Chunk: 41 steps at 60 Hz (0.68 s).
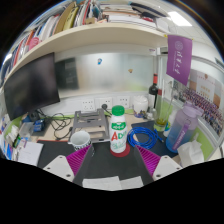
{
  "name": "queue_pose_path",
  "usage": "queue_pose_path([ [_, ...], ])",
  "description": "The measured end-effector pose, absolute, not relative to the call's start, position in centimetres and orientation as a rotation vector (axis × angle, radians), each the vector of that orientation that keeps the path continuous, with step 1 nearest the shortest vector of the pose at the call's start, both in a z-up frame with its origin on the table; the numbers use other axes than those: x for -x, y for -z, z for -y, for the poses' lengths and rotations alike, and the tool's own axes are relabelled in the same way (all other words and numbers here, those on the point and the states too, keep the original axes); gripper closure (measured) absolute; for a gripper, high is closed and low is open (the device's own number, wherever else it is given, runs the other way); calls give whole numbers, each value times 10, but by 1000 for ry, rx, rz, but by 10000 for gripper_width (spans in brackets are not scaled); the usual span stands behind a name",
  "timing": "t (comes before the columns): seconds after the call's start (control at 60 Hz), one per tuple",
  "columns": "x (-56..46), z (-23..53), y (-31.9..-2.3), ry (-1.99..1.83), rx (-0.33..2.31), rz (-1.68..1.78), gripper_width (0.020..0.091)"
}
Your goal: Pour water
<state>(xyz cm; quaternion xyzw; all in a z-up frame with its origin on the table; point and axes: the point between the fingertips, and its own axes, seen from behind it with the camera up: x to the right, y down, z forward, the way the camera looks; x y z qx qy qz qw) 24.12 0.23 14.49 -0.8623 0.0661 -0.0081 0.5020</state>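
A white bottle with a red cap and green-and-red lettering stands upright on the dark desk mat. It is just ahead of my gripper, centred on the gap between the fingers. The fingers are wide apart and hold nothing; the purple pad of the left finger and that of the right finger flank the mat. A white cup sits to the left of the bottle, beyond the left finger. A translucent blue pitcher stands further right.
A dark monitor stands at the left. A coil of blue cable lies right of the bottle. A grey box sits behind the cup. Shelves of books run overhead, and a dark bottle stands at the back.
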Motion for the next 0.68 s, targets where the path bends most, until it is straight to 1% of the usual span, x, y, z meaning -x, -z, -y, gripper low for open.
queue_pose_path([
  [0.167,-202,19,-185,-35,2091,-97,250],
  [0.4,-174,43,-213,-62,2132,-5,250],
  [0.517,-170,56,-216,-58,2160,46,251],
  [0.683,-169,74,-200,-29,2221,91,259],
])
